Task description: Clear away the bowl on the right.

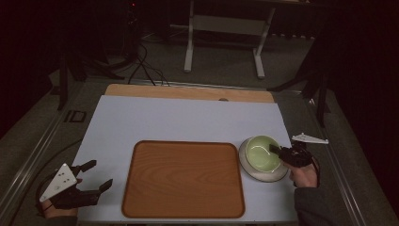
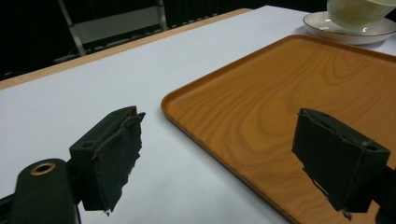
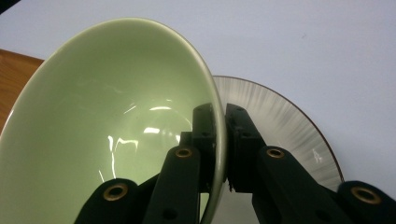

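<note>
Your right gripper pinches the green bowl by its 3 o'clock rim, bowl on the plate right of the tray, likely for lifting. Left gripper idles spread at 8 o'clock.

bowl: top cut by frame edge | plate: partly hidden behind bowl and tool

Metal stand beyond table.
</note>
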`<action>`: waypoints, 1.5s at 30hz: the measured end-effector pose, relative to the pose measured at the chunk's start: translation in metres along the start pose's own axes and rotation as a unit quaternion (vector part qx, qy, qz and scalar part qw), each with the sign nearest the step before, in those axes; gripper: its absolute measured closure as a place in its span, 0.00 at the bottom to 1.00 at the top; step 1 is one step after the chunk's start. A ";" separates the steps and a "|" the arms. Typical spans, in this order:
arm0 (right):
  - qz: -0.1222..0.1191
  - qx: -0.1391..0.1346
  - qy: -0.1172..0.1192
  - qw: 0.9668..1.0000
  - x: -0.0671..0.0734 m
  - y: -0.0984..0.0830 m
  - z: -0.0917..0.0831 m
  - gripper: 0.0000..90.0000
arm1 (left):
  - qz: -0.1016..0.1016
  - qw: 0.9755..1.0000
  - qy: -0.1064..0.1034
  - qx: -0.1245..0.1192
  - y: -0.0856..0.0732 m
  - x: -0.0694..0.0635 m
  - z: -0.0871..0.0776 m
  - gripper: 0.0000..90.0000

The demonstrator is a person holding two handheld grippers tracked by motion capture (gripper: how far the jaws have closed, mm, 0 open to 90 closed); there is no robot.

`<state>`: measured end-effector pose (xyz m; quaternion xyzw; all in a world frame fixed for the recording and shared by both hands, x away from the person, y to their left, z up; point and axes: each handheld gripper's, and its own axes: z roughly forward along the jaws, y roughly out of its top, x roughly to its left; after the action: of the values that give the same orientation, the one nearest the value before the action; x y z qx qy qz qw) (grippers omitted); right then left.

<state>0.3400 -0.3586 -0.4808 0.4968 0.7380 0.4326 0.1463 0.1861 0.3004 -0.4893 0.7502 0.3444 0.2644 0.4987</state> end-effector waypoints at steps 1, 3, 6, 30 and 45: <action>0.001 -0.002 0.001 1.000 0.000 0.001 0.000 0.92 | 0.000 1.000 0.000 0.000 0.000 0.000 0.000 0.17; 0.004 -0.006 0.002 1.000 0.001 0.002 -0.001 0.92 | 0.000 1.000 0.000 0.000 0.000 0.000 0.000 0.17; 0.005 -0.010 0.004 1.000 0.002 0.003 -0.003 0.92 | 0.000 1.000 0.000 -0.001 0.000 0.000 0.000 0.17; 0.002 -0.036 0.012 0.999 0.019 0.016 -0.008 0.92 | 0.000 1.000 0.001 0.000 0.000 0.000 0.000 0.17; -0.008 -0.038 0.022 0.999 0.031 0.020 -0.003 0.92 | -0.001 1.000 0.001 0.000 0.000 0.000 0.000 0.17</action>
<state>0.3357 -0.3310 -0.4571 0.4752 0.7278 0.4706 0.1520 0.1859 0.3006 -0.4894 0.7495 0.3456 0.2651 0.4985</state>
